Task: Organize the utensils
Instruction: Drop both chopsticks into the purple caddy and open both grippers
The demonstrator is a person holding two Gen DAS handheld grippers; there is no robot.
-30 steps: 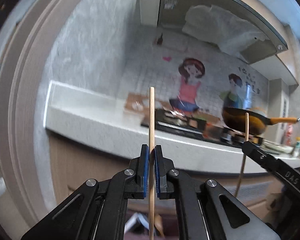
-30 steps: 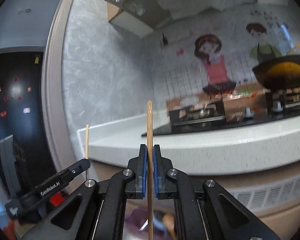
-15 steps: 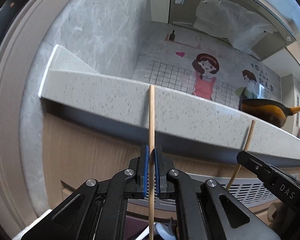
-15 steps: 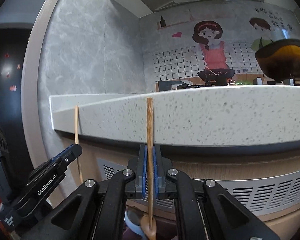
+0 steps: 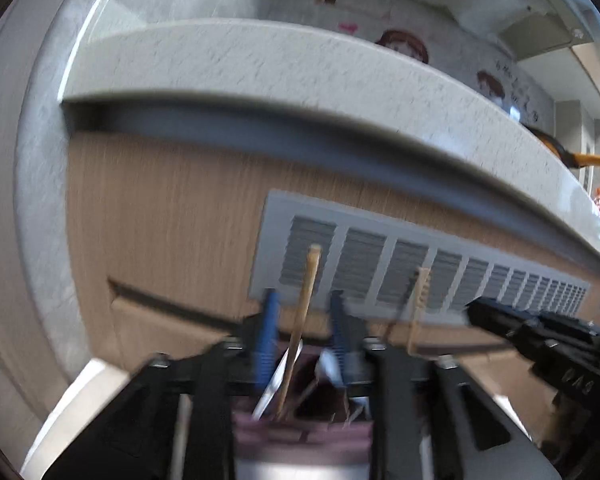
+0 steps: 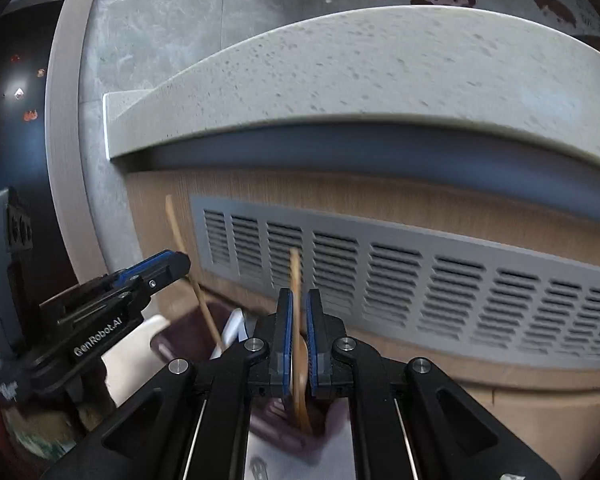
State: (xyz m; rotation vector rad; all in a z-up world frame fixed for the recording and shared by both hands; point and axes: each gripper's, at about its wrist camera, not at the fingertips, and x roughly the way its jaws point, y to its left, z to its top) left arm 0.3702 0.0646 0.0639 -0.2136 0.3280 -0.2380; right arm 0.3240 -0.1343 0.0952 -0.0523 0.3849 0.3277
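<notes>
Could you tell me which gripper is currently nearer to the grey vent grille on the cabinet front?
Hard to call: the left gripper and right gripper both sit just below the vent grille, neither clearly nearer.

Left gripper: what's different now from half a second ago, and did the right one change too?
The left gripper has opened and let go of its wooden stick, which now leans loose into the dark holder. Both grippers dropped lower toward that holder. The right gripper has parted slightly, its wooden utensil still between the pads.
</notes>
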